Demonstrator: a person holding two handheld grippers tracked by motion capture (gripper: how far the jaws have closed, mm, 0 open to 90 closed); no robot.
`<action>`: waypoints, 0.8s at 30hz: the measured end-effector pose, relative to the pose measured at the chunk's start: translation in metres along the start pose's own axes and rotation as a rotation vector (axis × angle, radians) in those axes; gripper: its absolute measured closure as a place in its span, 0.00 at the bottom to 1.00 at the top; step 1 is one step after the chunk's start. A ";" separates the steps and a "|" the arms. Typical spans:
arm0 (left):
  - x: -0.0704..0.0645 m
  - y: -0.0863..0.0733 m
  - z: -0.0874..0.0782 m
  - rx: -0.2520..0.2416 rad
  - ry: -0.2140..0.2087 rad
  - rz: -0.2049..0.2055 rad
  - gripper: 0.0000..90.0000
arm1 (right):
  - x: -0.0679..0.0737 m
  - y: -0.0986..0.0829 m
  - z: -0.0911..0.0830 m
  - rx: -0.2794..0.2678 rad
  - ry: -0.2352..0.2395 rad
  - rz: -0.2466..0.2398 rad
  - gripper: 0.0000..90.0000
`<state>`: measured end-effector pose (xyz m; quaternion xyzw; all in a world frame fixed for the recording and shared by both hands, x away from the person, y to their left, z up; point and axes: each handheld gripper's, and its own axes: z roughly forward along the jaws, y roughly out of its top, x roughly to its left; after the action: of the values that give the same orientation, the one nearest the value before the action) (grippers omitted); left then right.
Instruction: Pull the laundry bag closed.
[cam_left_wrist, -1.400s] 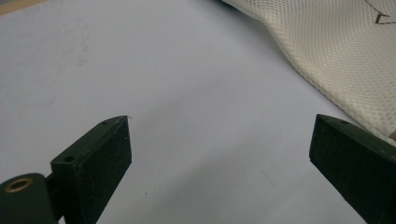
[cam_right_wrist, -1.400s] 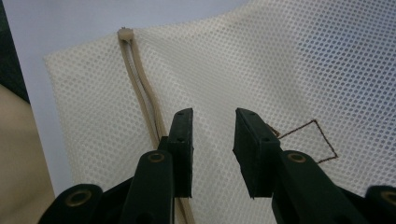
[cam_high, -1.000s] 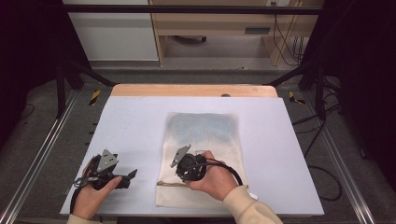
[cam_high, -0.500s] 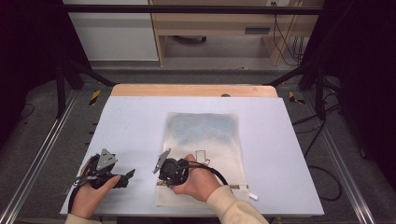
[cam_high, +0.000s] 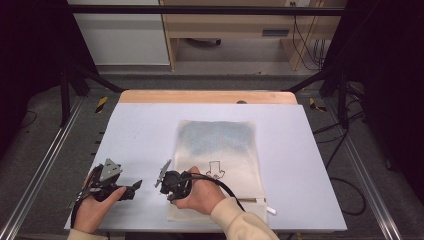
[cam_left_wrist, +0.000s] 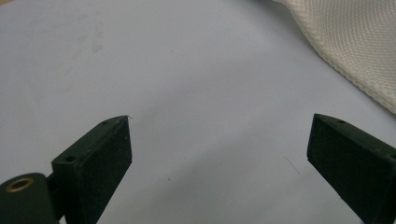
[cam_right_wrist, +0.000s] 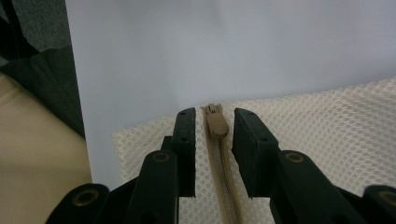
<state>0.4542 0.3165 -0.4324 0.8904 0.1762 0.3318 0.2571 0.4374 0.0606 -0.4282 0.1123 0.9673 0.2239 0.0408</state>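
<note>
The right gripper (cam_right_wrist: 210, 140) has its jaws parted, straddling the zipper pull (cam_right_wrist: 215, 125) of the mesh laundry bag (cam_high: 220, 150) at frame centre; centre them, then pinch. The left gripper (cam_left_wrist: 219, 154) is released over bare table (cam_left_wrist: 187, 70).
</note>
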 end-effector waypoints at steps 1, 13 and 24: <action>-0.001 0.000 0.000 -0.001 0.000 -0.004 0.07 | 0.000 0.000 0.001 0.003 0.001 0.004 0.79; 0.000 0.000 -0.001 -0.010 -0.009 -0.006 0.07 | -0.004 0.004 0.011 0.050 0.022 0.021 0.86; -0.006 0.004 -0.009 -0.070 -0.056 -0.035 0.07 | -0.004 0.008 -0.006 0.033 0.025 -0.007 0.91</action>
<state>0.4445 0.3133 -0.4276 0.8866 0.1729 0.3080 0.2986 0.4422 0.0644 -0.4195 0.1065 0.9717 0.2091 0.0278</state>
